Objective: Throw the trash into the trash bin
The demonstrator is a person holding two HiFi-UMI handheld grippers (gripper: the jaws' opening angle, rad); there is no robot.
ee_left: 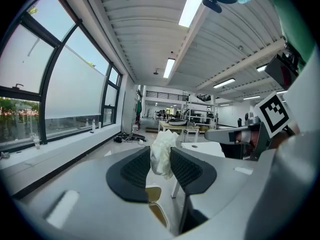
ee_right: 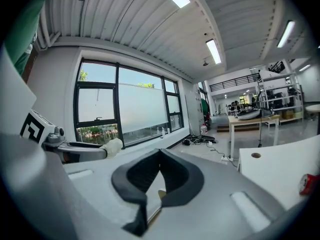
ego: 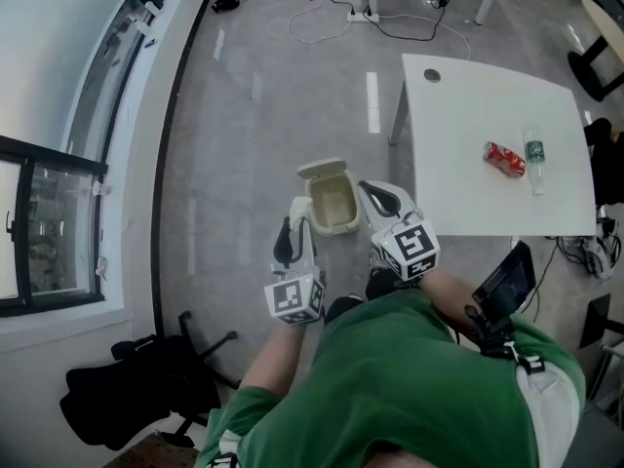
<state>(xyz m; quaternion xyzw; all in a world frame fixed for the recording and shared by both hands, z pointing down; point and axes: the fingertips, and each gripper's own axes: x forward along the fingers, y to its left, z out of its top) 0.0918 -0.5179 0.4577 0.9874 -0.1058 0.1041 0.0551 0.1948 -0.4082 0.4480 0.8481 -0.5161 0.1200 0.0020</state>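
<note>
A small beige trash bin (ego: 333, 206) stands on the grey floor with its lid (ego: 322, 171) tipped open. My left gripper (ego: 297, 214) hovers at the bin's left rim, shut on a crumpled white paper wad (ee_left: 161, 152). In the left gripper view the bin (ee_left: 156, 210) shows below the jaws. My right gripper (ego: 376, 194) hangs at the bin's right side, its jaws shut tip to tip (ee_right: 160, 155) with nothing in them. The right gripper view also catches the left gripper with the wad (ee_right: 112, 147). A red can (ego: 504, 159) and a clear plastic bottle (ego: 534, 160) lie on the white table (ego: 468, 115).
The white table stands to the right of the bin, its leg (ego: 397, 117) near it. A black chair with a bag (ego: 146, 383) sits at the lower left by the window wall. Cables (ego: 336, 13) trail across the floor farther off.
</note>
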